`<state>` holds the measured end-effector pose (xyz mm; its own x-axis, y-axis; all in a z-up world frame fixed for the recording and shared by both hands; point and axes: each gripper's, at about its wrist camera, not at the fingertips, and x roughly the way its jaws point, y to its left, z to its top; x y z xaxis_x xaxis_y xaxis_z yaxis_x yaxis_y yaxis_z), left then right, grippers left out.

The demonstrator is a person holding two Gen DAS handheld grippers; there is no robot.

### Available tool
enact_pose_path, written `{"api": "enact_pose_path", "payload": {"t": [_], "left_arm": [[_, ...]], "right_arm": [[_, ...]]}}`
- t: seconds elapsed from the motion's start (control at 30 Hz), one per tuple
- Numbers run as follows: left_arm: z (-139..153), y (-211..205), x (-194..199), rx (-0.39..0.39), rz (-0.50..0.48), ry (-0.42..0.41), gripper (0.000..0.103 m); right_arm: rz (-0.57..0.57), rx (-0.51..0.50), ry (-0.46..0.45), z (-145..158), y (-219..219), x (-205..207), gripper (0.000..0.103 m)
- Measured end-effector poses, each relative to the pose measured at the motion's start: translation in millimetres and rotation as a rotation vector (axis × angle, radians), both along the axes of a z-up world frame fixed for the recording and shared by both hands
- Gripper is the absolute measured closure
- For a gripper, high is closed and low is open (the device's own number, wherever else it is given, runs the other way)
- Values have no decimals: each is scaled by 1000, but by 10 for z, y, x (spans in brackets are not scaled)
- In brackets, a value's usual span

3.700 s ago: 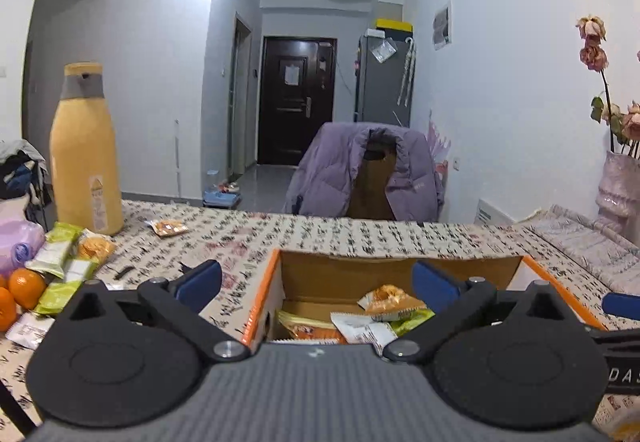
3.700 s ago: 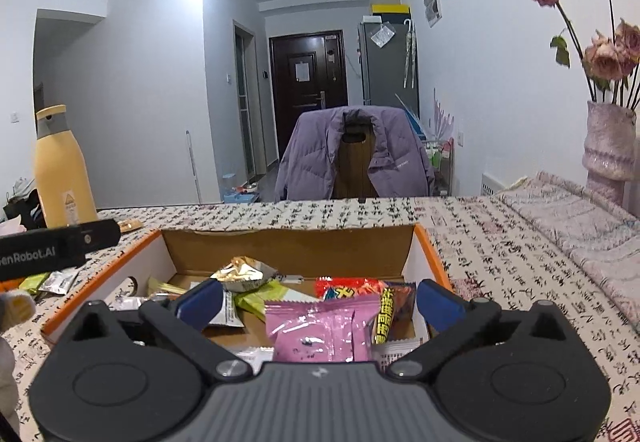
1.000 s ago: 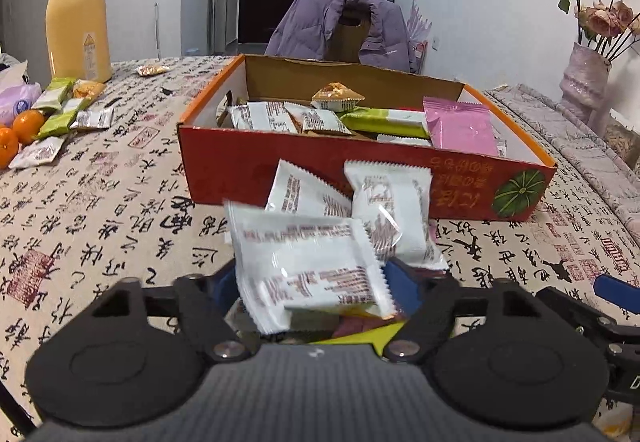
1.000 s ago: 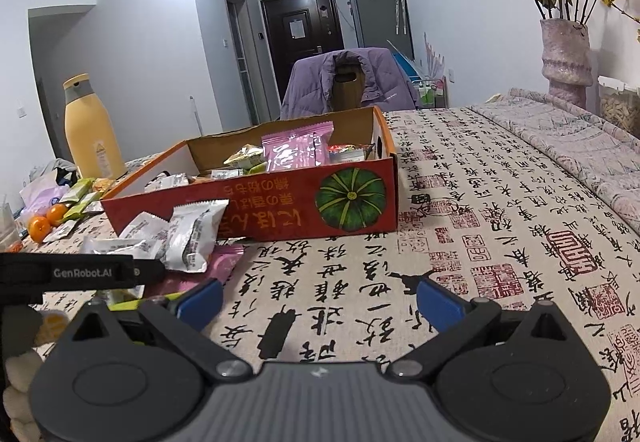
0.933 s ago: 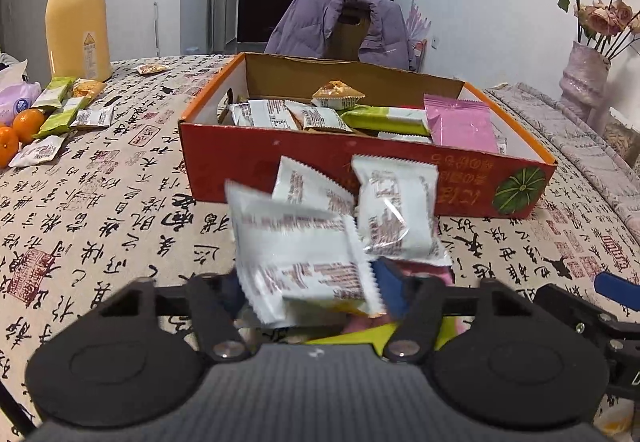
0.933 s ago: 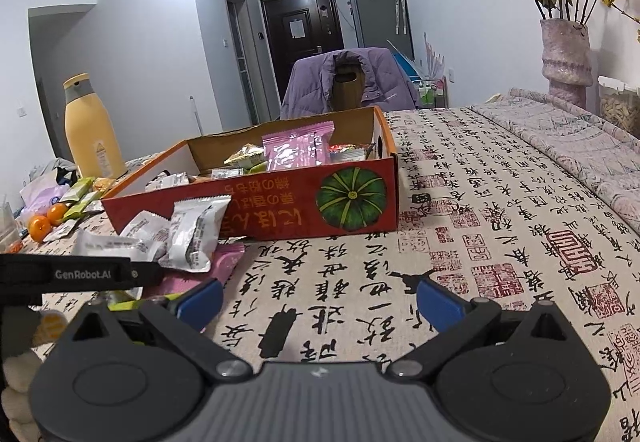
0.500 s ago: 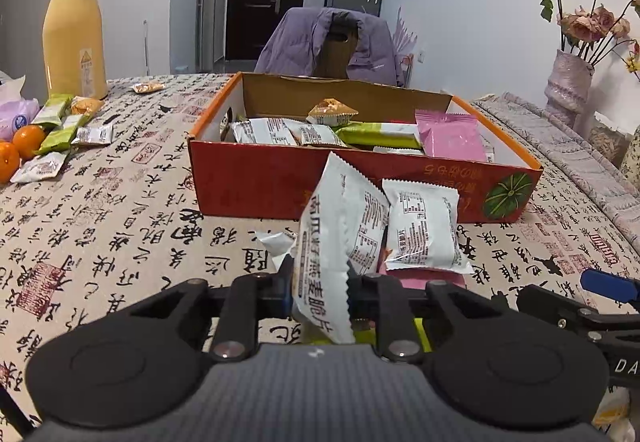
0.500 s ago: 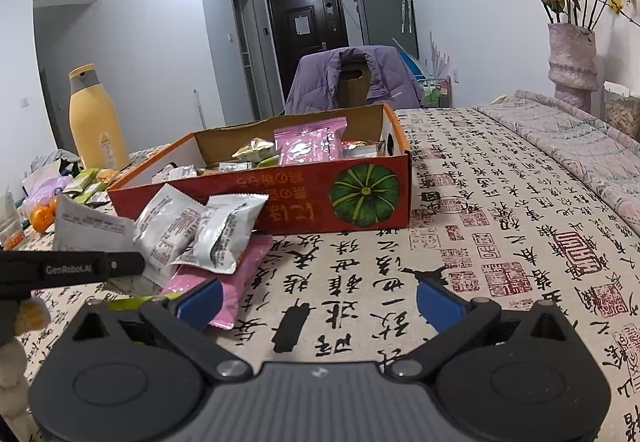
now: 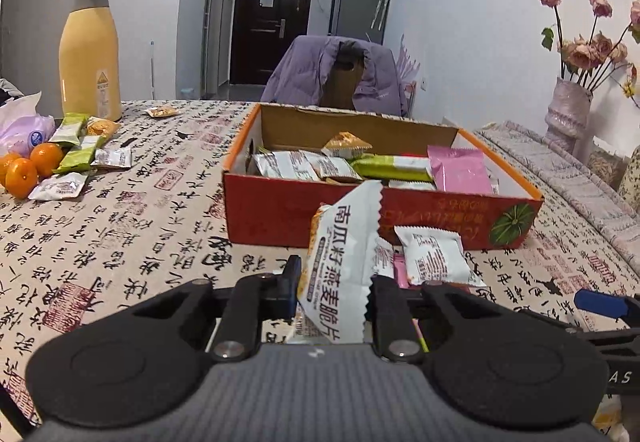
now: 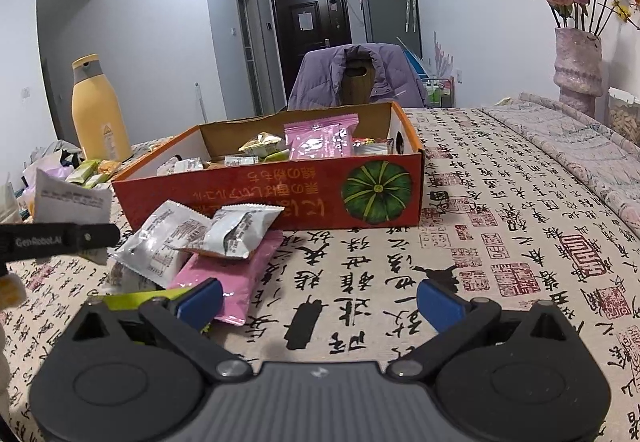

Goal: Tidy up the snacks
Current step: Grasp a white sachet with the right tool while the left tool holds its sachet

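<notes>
My left gripper (image 9: 334, 288) is shut on a white snack packet (image 9: 344, 266) with black lettering, which stands upright between the jaws, lifted off the table. Just beyond it lie more white packets (image 9: 434, 258) on a pink packet (image 10: 228, 284), in front of the red cardboard box (image 9: 280, 210) that holds several snacks. In the right wrist view the same held white packet (image 10: 70, 202) shows at the far left above the left gripper's arm. My right gripper (image 10: 318, 300) is open over the patterned tablecloth, with nothing between its fingers, to the right of the pile.
A tall yellow bottle (image 9: 90, 50) stands at the back left, with green and white packets (image 9: 76, 150) and oranges (image 9: 20, 170) near it. A vase of dried roses (image 10: 578, 66) stands at the far right. A chair with a purple jacket (image 9: 340, 76) is behind the table.
The left jaws closed on the white packet, which turned from lying flat to standing on edge, and the left gripper rose slightly with it. The right gripper barely moved.
</notes>
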<state>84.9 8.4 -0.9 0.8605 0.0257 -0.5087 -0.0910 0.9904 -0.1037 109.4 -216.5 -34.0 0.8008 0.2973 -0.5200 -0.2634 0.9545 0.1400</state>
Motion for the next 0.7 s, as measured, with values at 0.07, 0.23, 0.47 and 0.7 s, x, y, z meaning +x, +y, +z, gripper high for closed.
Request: {"api": "enact_pose_path", "payload": {"t": [0.07, 0.23, 0.47, 0.7], "left_arm": [[15, 46, -17, -6, 2, -8, 85], [21, 123, -25, -12, 6, -18, 85], [12, 166, -30, -21, 2, -18, 85], [43, 233, -8, -26, -2, -34, 85]], "right_arm": [[3, -7, -2, 8, 25, -5, 0], [4, -16, 0, 9, 65, 3, 0], [14, -18, -4, 24, 126, 45, 0], [32, -15, -30, 144, 315, 211, 0]]}}
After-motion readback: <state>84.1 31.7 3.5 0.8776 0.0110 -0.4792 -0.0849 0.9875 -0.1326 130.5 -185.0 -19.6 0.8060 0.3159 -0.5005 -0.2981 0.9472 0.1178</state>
